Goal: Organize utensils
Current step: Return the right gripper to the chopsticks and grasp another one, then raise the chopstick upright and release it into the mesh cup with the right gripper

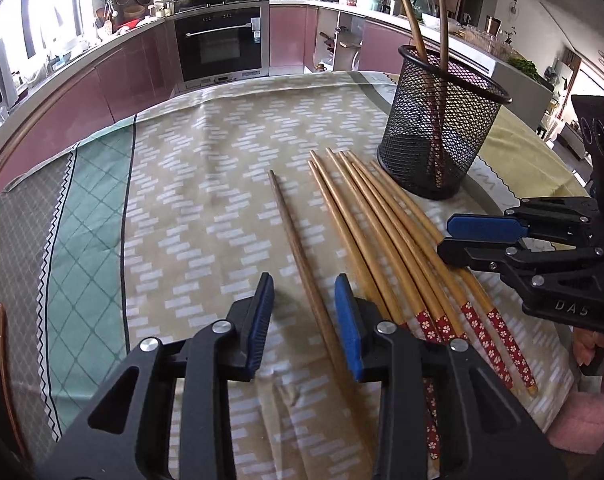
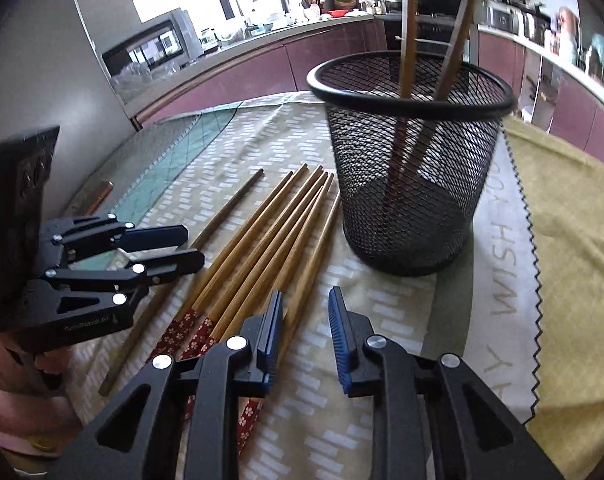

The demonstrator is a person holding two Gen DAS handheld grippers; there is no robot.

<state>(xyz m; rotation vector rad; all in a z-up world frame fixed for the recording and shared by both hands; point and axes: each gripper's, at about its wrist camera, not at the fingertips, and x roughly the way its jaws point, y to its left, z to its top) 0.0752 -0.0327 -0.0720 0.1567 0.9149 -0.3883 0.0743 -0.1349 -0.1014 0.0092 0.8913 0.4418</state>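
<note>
A black mesh holder (image 1: 437, 128) (image 2: 411, 160) stands on the tablecloth with two chopsticks (image 1: 415, 28) upright in it. Several bamboo chopsticks with red flowered ends (image 1: 385, 236) (image 2: 262, 240) lie in a bundle in front of it. One darker brown chopstick (image 1: 298, 248) (image 2: 206, 236) lies alone to their left. My left gripper (image 1: 303, 292) is open, its jaws on either side of the dark chopstick, empty. My right gripper (image 2: 305, 308) is open and empty, low over the cloth at the right edge of the bundle; in the left wrist view (image 1: 445, 236) it hovers over the bundle.
A patterned tablecloth (image 1: 206, 184) covers the table, with a yellow cloth (image 2: 573, 240) lying to the right of the holder. Kitchen counters, an oven (image 1: 222, 40) and a microwave (image 2: 150, 52) stand beyond the far table edge.
</note>
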